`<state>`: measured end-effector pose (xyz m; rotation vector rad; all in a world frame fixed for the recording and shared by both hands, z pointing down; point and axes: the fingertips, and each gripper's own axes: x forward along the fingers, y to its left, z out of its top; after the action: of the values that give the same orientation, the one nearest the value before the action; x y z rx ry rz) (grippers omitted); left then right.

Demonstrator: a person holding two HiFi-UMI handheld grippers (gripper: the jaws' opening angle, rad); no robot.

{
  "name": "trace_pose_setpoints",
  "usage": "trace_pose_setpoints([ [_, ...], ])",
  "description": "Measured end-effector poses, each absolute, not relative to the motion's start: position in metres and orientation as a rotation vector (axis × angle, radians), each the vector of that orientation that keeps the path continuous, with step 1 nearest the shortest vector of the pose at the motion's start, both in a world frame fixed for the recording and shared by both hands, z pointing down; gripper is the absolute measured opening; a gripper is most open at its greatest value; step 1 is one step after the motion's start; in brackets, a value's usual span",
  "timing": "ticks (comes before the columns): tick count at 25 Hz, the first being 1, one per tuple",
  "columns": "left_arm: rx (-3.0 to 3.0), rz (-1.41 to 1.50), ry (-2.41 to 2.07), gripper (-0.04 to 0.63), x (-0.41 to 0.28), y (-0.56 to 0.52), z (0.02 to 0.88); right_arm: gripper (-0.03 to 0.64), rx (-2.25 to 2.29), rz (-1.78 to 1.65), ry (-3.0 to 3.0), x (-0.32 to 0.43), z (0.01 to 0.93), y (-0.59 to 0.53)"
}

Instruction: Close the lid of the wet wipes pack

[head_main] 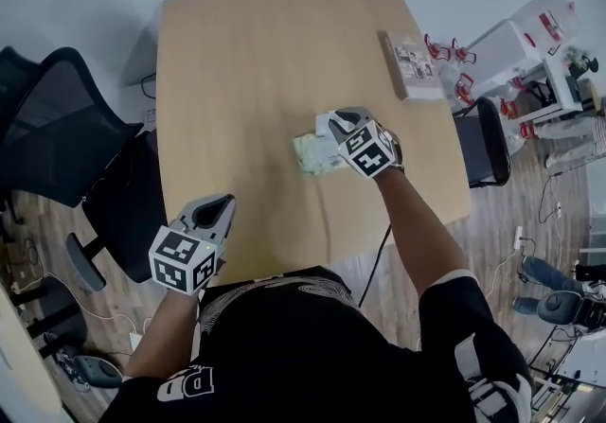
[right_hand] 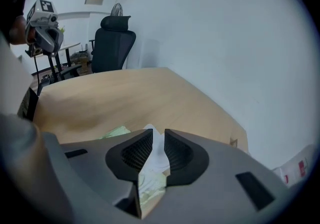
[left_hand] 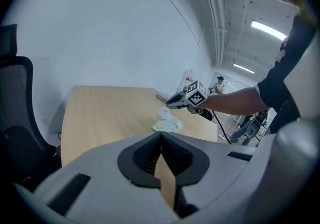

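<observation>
Wet wipes pack [head_main: 312, 154] just under right gripper [head_main: 331, 122] jaws (narrowly parted), left gripper [head_main: 222, 206] jaws together

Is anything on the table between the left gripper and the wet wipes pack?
No. Only bare table lies between the left gripper and the wet wipes pack, in both the head view and the left gripper view.

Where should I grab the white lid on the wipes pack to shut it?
Probably its free top edge, from above, where the right gripper hovers: the white lid stands up from the flat green pack, so that edge sticks out.
</observation>
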<state>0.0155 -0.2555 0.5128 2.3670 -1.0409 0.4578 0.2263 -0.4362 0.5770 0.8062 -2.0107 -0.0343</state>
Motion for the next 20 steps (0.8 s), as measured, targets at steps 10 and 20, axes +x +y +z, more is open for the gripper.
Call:
trace_pose_setpoints([
  [10,2.325,0.46,-1.1,0.017,0.006,-0.254,0.518,0.086,0.584,-0.228,-1.885,0.224,0.599,-0.454],
  [20,2.279,0.419,-1.059,0.017,0.013,-0.246,0.525,0.123,0.402,-0.197,-1.819,0.227,0.622,-0.45],
])
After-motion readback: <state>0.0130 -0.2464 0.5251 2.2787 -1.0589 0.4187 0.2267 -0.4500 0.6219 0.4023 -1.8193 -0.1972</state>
